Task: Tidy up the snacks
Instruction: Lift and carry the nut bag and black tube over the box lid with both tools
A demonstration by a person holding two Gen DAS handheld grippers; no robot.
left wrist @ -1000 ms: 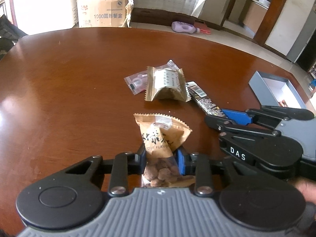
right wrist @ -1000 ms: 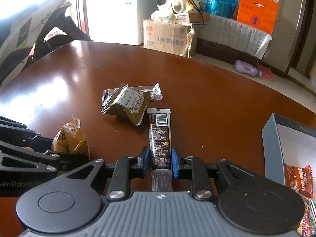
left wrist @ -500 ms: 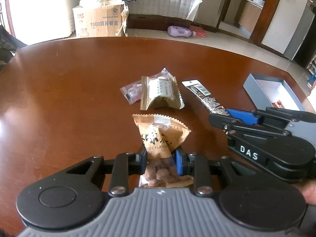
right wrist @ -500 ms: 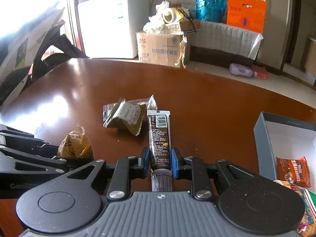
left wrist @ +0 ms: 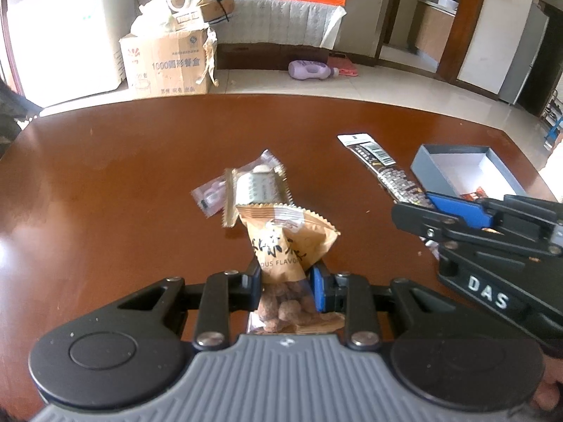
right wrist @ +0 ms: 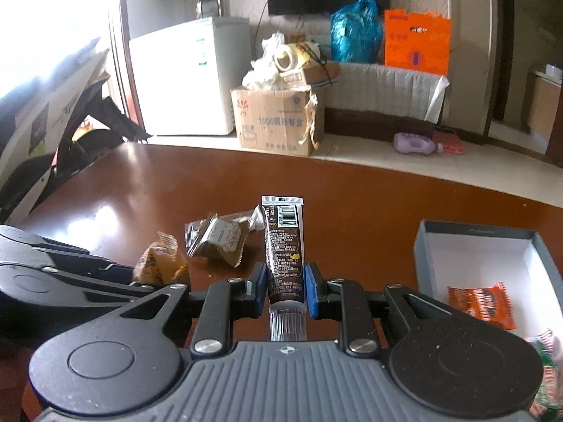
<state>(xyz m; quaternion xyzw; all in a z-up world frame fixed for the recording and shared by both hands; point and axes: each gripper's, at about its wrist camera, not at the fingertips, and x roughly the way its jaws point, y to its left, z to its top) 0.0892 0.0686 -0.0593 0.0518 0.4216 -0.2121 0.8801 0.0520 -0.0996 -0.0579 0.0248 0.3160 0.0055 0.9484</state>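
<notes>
Left wrist view: the left gripper is seen with its jaws pinching a tan nut packet, which is held off the brown table; the packet's clear lower part, showing brown nuts, sits between the pads, and its crimped top stands up ahead of them. Beyond it, an olive-gold sachet is observed lying on the table, overlapping a small clear wrapper at its left. To the right, the right gripper is seen from the side, with a dark tube projecting from it, flat crimped end away from the camera. A grey box with a white interior is noted on the table just beyond that gripper. Right wrist view: the right gripper is recorded with its jaws pinching the dark tube near its clear cap, barcode end pointing forward, clear of the table. The grey box is seen at right, open, with an orange snack packet lying inside; further wrappers at the lower right edge are too blurred to identify. At left, the left gripper is partly in view with the tan nut packet at its tip. The olive-gold sachet and clear wrapper are seen resting on the table between the two grippers. A cardboard carton is noted on the floor beyond.
</notes>
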